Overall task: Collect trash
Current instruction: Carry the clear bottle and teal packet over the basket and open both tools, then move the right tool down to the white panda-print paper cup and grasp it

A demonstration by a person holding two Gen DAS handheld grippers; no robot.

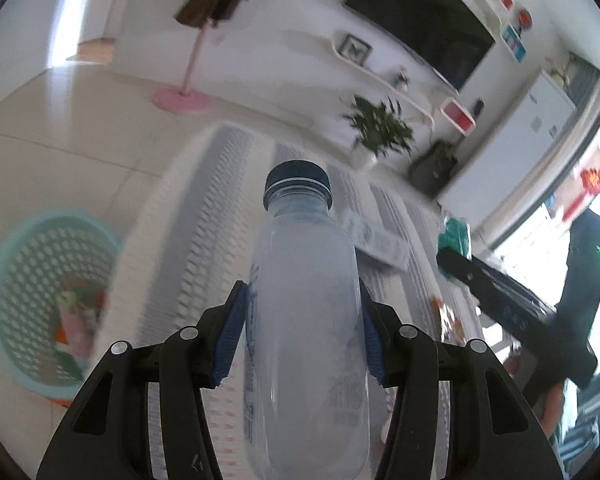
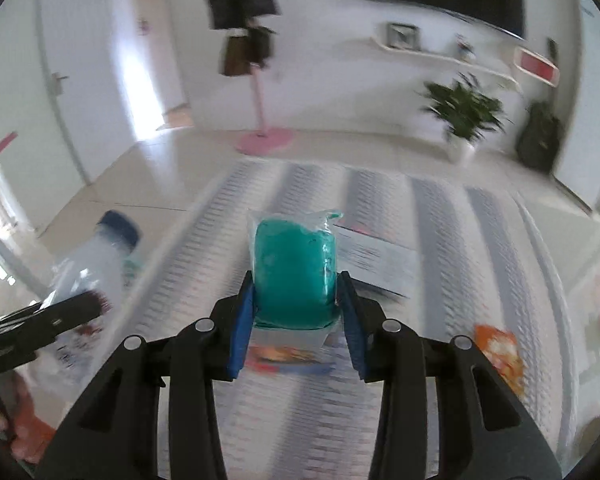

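A bottle [image 1: 304,320] is gripped by the left claw [image 1: 302,340], a teal packet [image 2: 294,276] by the right claw [image 2: 296,320]; neither is binned yet, and wrappers [image 2: 500,354] are left on the worktop [image 2: 480,248]

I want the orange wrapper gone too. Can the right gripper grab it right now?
Probably not yet. The right gripper is already shut on a teal packet, so its fingers are full. The orange wrapper lies uncovered on the striped table, just right of it.

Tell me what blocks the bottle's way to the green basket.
Nothing visible does. The left gripper holds the bottle above the striped table; the basket sits on the floor beyond the table's left edge, mouth open.
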